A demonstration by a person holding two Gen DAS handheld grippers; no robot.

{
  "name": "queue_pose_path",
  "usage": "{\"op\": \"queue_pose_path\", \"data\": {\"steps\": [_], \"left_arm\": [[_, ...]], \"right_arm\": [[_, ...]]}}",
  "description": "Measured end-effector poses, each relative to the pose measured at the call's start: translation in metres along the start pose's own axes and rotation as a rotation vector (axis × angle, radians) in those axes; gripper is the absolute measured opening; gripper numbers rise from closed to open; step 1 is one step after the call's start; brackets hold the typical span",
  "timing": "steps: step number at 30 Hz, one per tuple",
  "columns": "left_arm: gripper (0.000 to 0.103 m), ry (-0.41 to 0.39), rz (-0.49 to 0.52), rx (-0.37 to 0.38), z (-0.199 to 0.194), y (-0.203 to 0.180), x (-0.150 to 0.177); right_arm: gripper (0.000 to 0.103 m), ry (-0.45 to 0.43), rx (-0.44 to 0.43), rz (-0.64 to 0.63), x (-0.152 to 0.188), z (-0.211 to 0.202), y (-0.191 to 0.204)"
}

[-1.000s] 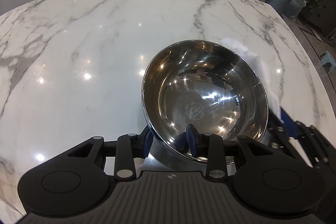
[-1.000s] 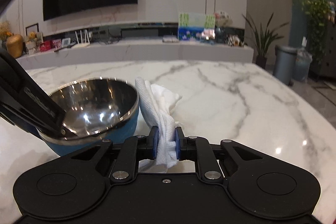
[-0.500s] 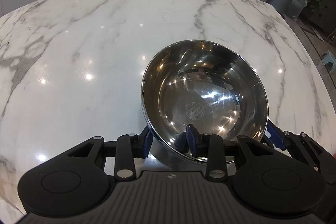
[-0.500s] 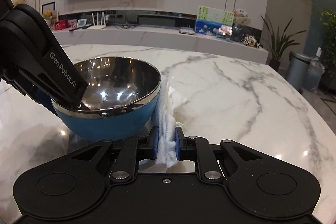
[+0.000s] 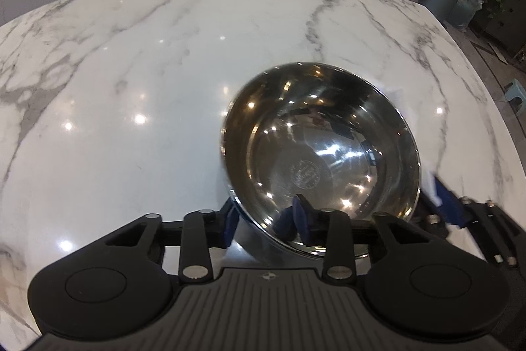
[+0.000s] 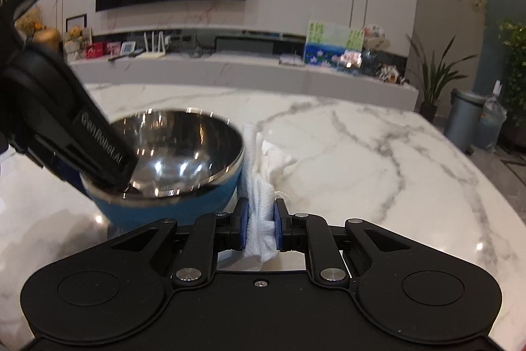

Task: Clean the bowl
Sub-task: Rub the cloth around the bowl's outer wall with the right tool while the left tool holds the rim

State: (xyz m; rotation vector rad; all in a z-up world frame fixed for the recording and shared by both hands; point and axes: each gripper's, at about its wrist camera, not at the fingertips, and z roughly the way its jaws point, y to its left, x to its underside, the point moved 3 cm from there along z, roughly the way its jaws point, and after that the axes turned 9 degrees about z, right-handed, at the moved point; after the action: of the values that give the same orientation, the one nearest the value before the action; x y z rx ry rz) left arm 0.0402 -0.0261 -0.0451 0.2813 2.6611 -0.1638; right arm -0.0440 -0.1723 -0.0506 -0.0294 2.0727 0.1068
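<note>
One steel bowl (image 5: 320, 153) with a blue outside sits on our marble tabletop (image 5: 131, 71). Our left gripper (image 5: 264, 217) straddles its near rim, jaws closing, one finger inside and one outside; we cannot tell whether the pads press yet. Our right gripper (image 6: 259, 227) clenches a white cloth (image 6: 259, 183) just beside the bowl's outer wall.

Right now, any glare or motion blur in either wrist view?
Left wrist: ceiling-light glare dots on the marble table and inside the steel bowl; bowl rim smeared. Right wrist: left gripper and background softly blurred; white cloth near the lens is sharp.
</note>
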Motion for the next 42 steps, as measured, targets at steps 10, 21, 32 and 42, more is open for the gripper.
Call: {"op": "queue_pose_path", "data": {"steps": [10, 21, 32, 42], "left_arm": [[0.020, -0.025, 0.027, -0.040, 0.000, 0.006, -0.006], [0.033, -0.030, -0.010, -0.021, 0.004, 0.009, -0.003], [0.026, -0.073, 0.021, -0.019, 0.005, 0.010, -0.005], [0.018, -0.081, 0.035, -0.052, 0.005, 0.014, -0.016]], "right_arm": [[0.014, 0.010, -0.035, 0.009, -0.001, -0.001, 0.000], [0.014, 0.099, -0.065, -0.009, 0.013, 0.009, 0.007], [0.014, 0.052, -0.080, 0.004, 0.007, 0.004, 0.003], [0.014, -0.015, -0.100, 0.001, -0.003, -0.004, -0.002]]}}
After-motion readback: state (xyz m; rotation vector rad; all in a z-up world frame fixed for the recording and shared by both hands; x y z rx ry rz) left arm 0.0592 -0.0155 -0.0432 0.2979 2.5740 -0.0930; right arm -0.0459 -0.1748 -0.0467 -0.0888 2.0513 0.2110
